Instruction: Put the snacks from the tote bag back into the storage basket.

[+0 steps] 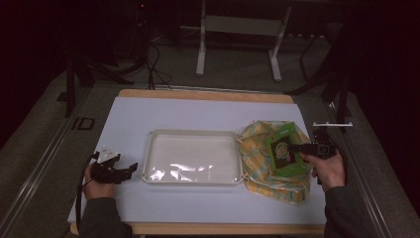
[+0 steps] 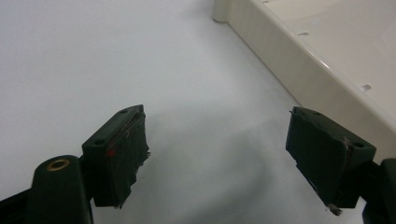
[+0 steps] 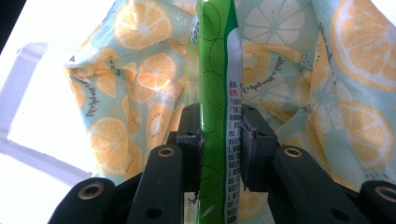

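A shallow cream plastic tray [image 1: 193, 136] lies at the middle of the white-covered tabletop [image 1: 198, 111]. Just to its right, touching its right rim, lies a crumpled lemon-print cloth bag [image 1: 257, 144]. On that bag sits a green snack packet [image 1: 283, 151], clamped at its right edge between the jaws of the right gripper [image 1: 297, 148]. The left gripper [image 1: 130, 171] rests on the tabletop just left of the tray, jaws apart, pointing toward it.

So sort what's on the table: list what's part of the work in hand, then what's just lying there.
In the job:
- green snack packet, clamped in the right gripper
- orange-print cloth bag under it

Lying about:
- cream tray, nothing in it
- left gripper, jaws open, resting beside the tray
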`<state>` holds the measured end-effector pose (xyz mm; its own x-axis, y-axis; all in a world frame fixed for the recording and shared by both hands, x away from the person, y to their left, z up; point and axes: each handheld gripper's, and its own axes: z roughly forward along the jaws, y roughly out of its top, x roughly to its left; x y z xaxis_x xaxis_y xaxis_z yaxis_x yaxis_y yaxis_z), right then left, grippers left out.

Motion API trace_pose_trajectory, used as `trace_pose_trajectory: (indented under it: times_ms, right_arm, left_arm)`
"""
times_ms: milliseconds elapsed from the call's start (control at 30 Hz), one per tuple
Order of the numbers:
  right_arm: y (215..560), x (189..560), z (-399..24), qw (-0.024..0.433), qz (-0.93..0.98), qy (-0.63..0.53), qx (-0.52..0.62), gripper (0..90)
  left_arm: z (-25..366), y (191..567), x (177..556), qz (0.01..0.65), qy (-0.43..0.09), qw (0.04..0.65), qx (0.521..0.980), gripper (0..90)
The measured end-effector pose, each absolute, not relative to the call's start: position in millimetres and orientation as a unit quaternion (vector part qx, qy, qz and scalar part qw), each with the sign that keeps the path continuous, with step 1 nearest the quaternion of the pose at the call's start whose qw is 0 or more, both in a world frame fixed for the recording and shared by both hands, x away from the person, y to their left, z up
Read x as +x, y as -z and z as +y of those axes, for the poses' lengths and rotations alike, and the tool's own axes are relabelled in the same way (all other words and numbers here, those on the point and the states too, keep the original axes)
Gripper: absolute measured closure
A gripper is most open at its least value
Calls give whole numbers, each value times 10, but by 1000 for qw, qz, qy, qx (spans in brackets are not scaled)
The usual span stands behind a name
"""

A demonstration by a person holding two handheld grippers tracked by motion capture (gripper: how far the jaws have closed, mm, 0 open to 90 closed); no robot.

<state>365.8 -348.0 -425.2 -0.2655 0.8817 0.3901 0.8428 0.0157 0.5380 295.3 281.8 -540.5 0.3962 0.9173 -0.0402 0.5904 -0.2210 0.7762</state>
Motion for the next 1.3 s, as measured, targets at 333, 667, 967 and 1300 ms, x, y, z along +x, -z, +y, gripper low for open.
trace_pose_trajectory:
  times_ms: [333, 667, 967, 1300]
  right_arm:
    - [4097, 3611, -3458, 42, 730, -348, 587, 726]
    - [3952, 3549, -3409, 54, 740, -349, 573, 727]
    - [3851, 3521, -3380, 61, 736, -363, 568, 726]
    - [3796, 3521, -3356, 55, 731, -380, 564, 726]
  left_arm:
    - [2818, 5405, 2954, 503, -221, 369, 750, 209]
    - [2817, 5405, 2953, 502, -221, 368, 750, 209]
    - [2817, 5405, 2954, 502, -221, 368, 751, 209]
    - [2816, 5404, 2952, 502, -222, 368, 751, 209]
